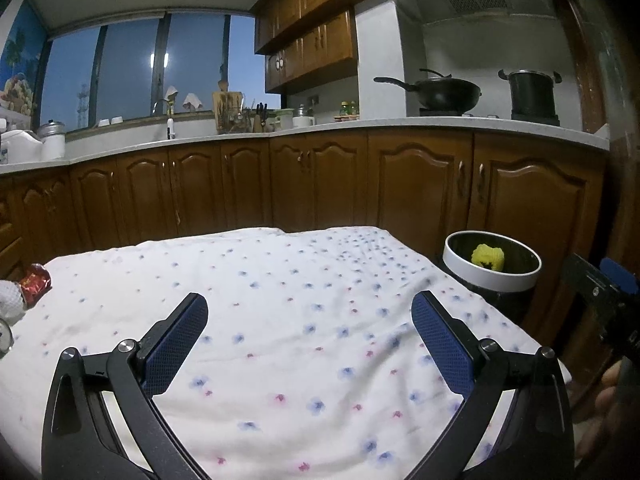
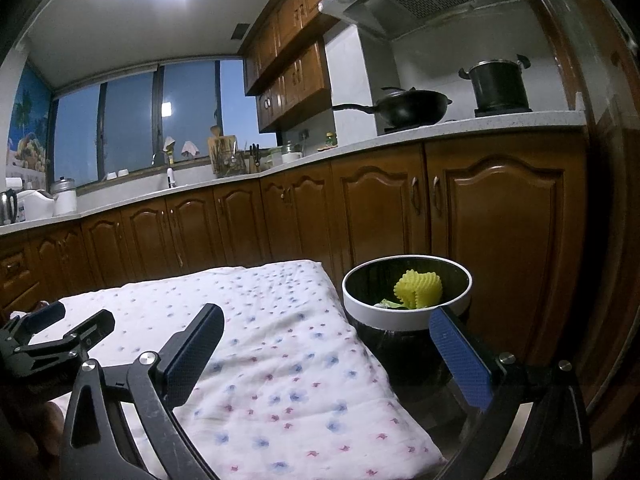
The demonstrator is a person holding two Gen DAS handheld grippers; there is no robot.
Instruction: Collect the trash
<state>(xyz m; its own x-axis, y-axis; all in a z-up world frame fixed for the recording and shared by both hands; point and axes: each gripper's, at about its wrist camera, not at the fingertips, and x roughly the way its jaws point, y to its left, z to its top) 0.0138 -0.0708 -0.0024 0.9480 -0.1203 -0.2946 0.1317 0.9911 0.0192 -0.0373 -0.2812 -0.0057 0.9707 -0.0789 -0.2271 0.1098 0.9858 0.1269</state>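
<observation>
Left on the table (image 1: 280,320), far over at the left edge: a shiny red wrapper (image 1: 37,282) and a white foam net (image 1: 10,300) just beside it, touching or nearly so. Likely very light, soft and crinkly, easy to squash, a bit slippery on the shiny side. Best to pinch the red wrapper across its puffy middle, with a gentle squeeze, not a hard one. Same for the white net: springy, so a grip on the thick part. Something round and shiny at the very edge below them, too cut off to name. Already in the trash can (image 2: 404,316), down at the right end of the table: a yellow foam net (image 2: 420,290) and a bit of something green (image 2: 388,303). Left gripper (image 1: 310,338) held low over the flowered cloth, pointing far toward the cupboards, fingers (image 1: 176,344) wide apart and holding nothing. Trash well off to its left, so a swing left needed, probably. Right gripper (image 2: 326,354) also wide apart and empty, near the right edge of the table, its right finger in front of the can's rim. Part of a hand at the near edge of each view, behind the other tool.
</observation>
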